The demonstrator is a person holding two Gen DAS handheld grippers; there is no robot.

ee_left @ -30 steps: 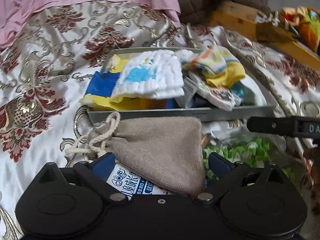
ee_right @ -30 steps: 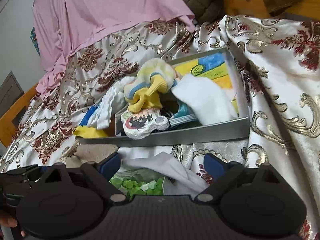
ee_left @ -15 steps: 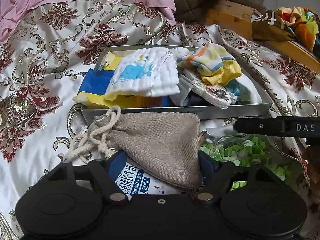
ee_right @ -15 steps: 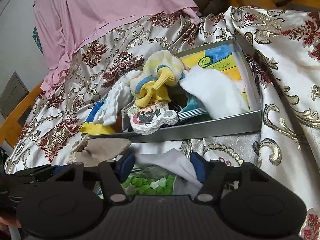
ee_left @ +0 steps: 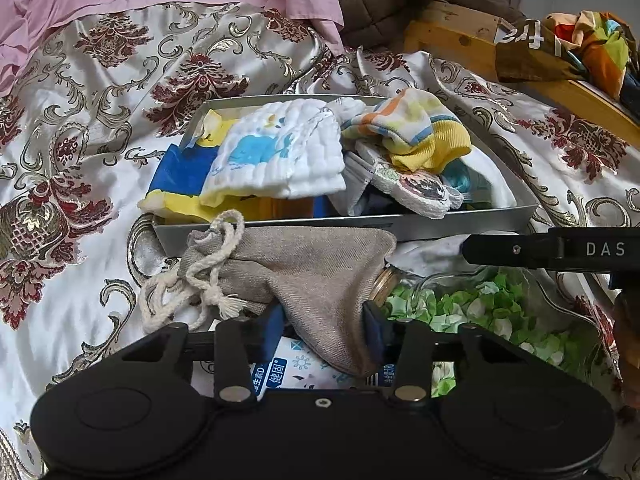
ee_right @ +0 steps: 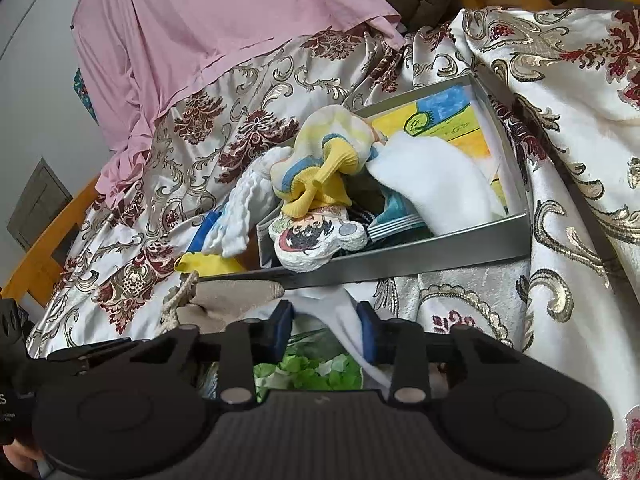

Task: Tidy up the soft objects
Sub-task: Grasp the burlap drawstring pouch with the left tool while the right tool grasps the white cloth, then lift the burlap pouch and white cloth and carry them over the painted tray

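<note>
A beige drawstring pouch point(ee_left: 304, 276) is seen at the lower centre of the left wrist view, lying just below a grey tray point(ee_left: 400, 228) and over a printed carton point(ee_left: 288, 372). The jaws of the left gripper point(ee_left: 325, 324) are closing, and the pouch's lower corner is caught between the blue pads, which appear to press on its cloth. Just right of the pouch, a clear jar of green paper pieces point(ee_left: 480, 304) is laid on its side.

In the right wrist view, a white cloth point(ee_right: 340, 312) is found at the lower centre, draped over the jar point(ee_right: 308, 368). The jaws of the right gripper point(ee_right: 326, 330) are closing with the cloth between them; whether the pads already press on it cannot be told.

The tray point(ee_right: 420, 260) is filled with soft items: a white muslin cloth with a blue print point(ee_left: 280, 152) at the left, striped yellow socks point(ee_left: 420, 132) at the right, and a cartoon-printed sock point(ee_right: 316, 240) hung over the near rim. Everything is set on a floral satin bedspread point(ee_left: 80, 140), with a pink sheet point(ee_right: 220, 32) at the top.
</note>
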